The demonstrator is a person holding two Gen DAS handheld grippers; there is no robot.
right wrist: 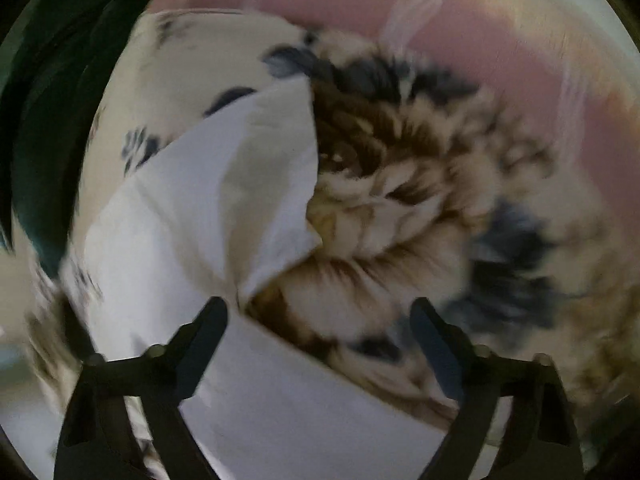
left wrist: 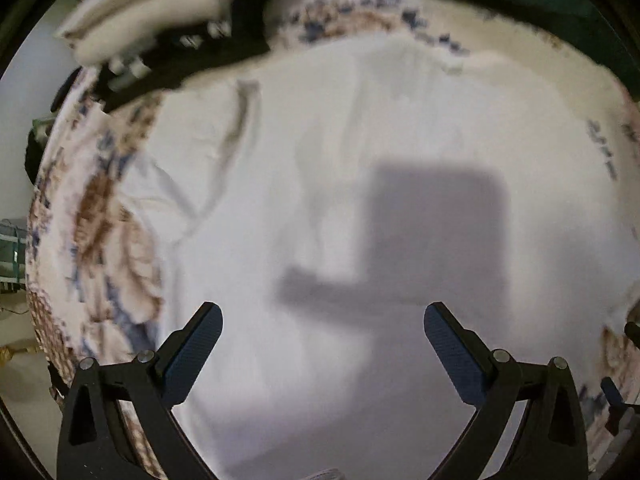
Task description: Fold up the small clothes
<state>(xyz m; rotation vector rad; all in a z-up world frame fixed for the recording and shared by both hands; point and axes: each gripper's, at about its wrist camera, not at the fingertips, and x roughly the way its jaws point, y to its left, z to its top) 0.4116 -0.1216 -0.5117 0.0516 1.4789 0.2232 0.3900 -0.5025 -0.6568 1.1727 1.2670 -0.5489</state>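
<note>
Item: white garment (left wrist: 320, 184), spread flat on a floral cover (left wrist: 104, 216). It fills most of the left wrist view; creases run along its left side. In the right wrist view one edge of it (right wrist: 192, 208) lies partly turned over, with the cover (right wrist: 400, 208) beside it.

Left gripper (left wrist: 323, 332): your jaws stand wide apart above the cloth, with nothing between them. Its shadow falls on the garment.

Right gripper (right wrist: 319, 328): jaws open, straddling the garment's edge where it meets the cover. No pad presses on anything. Picture blurred, so whether the tips touch the fabric cannot be told.

Other: a white bundle (left wrist: 152, 8) by a black tool at top left of the left view; contents cannot be told.

Hazards, as judged:
- Close the right jaws here and you may pinch the cover along with the garment.
- Grab only one layer of the turned edge and the fold will come out skewed.
- Creases left unsmoothed will set into the fold.
</note>
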